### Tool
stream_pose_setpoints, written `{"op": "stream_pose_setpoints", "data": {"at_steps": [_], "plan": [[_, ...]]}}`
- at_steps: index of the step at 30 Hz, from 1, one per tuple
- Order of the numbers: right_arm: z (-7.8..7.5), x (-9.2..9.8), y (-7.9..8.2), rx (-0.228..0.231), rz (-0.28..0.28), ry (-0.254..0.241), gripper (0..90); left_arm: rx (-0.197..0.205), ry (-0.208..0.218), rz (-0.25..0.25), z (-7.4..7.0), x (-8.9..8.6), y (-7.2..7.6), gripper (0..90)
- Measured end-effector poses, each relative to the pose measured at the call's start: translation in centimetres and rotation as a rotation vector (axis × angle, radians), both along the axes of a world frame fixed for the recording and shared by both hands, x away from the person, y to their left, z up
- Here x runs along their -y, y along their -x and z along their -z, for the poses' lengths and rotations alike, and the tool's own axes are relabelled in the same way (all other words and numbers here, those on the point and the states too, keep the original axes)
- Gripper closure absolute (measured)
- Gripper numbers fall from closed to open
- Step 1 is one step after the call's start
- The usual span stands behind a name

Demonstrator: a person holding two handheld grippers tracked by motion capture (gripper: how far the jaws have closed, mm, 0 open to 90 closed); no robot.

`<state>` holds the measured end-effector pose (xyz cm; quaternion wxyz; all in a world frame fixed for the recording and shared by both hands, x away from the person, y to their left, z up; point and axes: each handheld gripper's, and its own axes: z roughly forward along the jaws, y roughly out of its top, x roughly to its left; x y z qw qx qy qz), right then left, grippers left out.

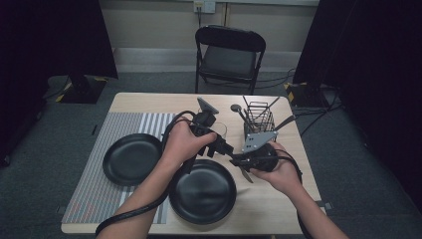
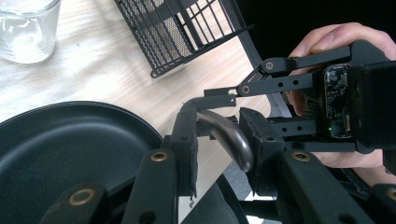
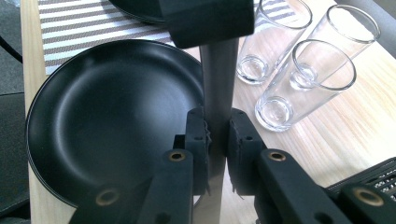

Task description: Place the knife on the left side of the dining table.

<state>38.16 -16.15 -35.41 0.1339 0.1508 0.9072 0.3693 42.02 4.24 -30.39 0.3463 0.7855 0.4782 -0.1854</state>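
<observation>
Holding a dark metal utensil, probably a knife, clamped in my right gripper just beside the near black plate. My left gripper has its jaws around the handle end, a gap showing, not yet pressing.

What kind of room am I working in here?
Probably a curtained recording studio with a staged dining table: black curtains on both sides, a folding chair by a bare wall, and plates and glasses on a striped placemat.
</observation>
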Motion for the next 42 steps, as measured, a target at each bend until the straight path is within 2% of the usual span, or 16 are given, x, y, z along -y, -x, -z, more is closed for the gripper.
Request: {"op": "stream_pose_setpoints", "data": {"at_steps": [3, 5, 12, 14, 20, 22, 27, 31, 35, 42], "plan": [[0.01, -0.13, 0.06, 0.005, 0.002, 0.004, 80.7, 0.002, -0.001, -0.007, 0.09, -0.02, -0.09, 68.8], [0.01, -0.26, 0.07, 0.017, 0.003, 0.010, 80.7, -0.010, 0.001, -0.011, 0.10, 0.02, -0.08, 71.7], [-0.10, -0.70, 0.31, 0.038, -0.008, 0.033, 80.7, -0.045, 0.004, -0.015, 0.32, -0.08, -0.19, 73.0], [-0.08, -0.76, 0.30, 0.041, -0.011, 0.036, 80.7, -0.035, -0.009, -0.015, 0.33, -0.14, -0.18, 74.2], [-0.11, -0.79, 0.39, 0.054, -0.014, 0.040, 80.7, -0.042, 0.009, -0.032, 0.11, -0.24, -0.03, 73.6], [-0.13, -0.80, 0.41, 0.057, -0.018, 0.048, 80.7, -0.029, -0.002, -0.030, 0.01, -0.37, -0.04, 73.8], [0.08, -0.78, 0.40, 0.060, -0.017, 0.058, 80.7, -0.034, -0.005, -0.036, -0.15, -0.53, 0.02, 74.2], [0.23, -0.86, 0.38, 0.056, -0.018, 0.061, 80.7, -0.040, -0.018, -0.016, 0.02, -0.57, -0.02, 75.7], [0.18, -0.93, 0.44, 0.055, -0.019, 0.061, 80.6, -0.052, -0.012, -0.035, 0.05, -0.52, -0.02, 76.5], [0.15, -0.88, 0.49, 0.059, -0.018, 0.051, 80.4, -0.048, -0.045, -0.046, -0.19, -0.74, -0.10, 80.6]]}}
